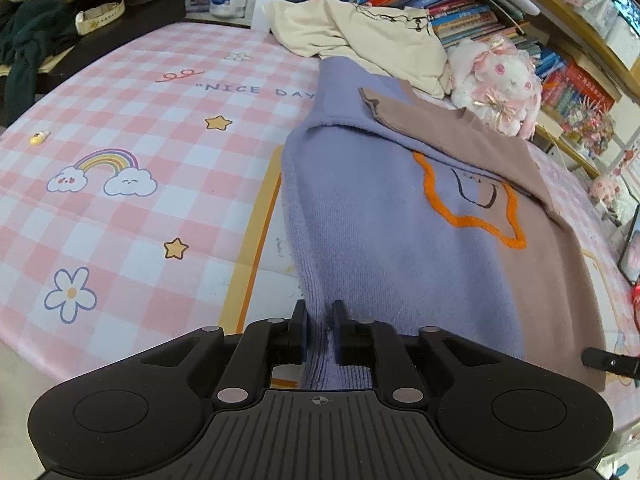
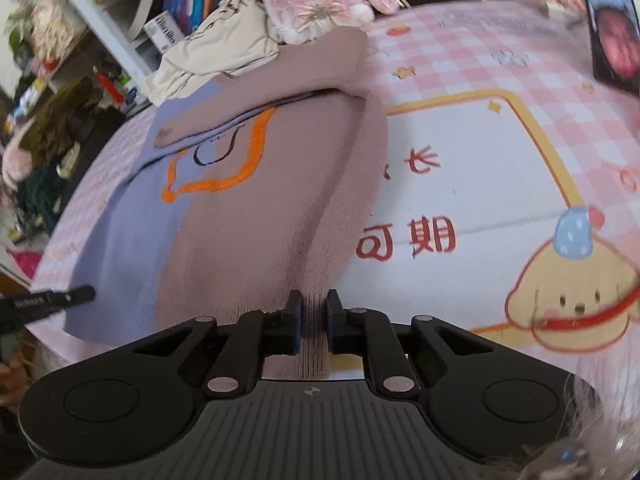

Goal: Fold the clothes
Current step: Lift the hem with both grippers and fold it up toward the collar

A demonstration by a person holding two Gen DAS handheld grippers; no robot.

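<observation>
Left tongs point(image 1: 320, 320) clamp the sweater point(image 1: 380, 240) hem on its purple side, right tongs point(image 2: 314, 314) clamp the brown side. Ahead of both, the sleeves are already folded across the chest; body flat on the surface point(image 1: 140, 140). Likely left: bottom-up fold. Cream garment point(image 1: 360, 36) beyond, unfolded.

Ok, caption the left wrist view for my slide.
Left gripper pinches the purple hem of a two-tone sweater on a pink checked tablecloth.

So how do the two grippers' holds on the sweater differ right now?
The left gripper pinches the purple half of the sweater at its hem; the right gripper pinches the mauve-brown half. The left grips a folded edge; the right grips flatter cloth. Both are shut on the near hem.
</observation>
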